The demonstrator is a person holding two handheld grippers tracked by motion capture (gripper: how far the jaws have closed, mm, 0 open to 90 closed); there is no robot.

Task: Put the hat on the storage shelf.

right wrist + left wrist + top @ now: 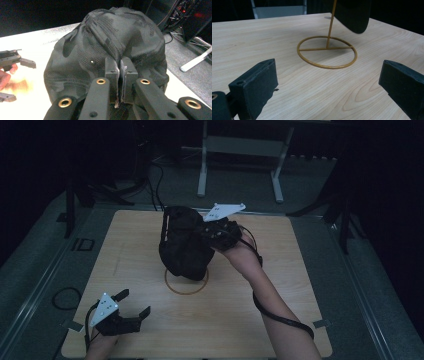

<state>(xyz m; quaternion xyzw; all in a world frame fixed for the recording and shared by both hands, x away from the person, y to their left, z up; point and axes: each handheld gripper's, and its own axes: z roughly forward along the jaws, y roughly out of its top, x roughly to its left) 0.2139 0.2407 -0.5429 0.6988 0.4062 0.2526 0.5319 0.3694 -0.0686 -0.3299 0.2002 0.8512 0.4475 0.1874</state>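
The cap [184, 245] sits atop the stand [327, 51] at the table's [280, 285] centre, your right gripper [119, 72] pinching its crown fabric. Lift straight up; keep your spread left gripper [134, 305] near-left, clear.

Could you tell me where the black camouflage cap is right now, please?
In the high view the black camouflage cap sits mid-table atop the gold wire stand, pinched by the right gripper at its right side.
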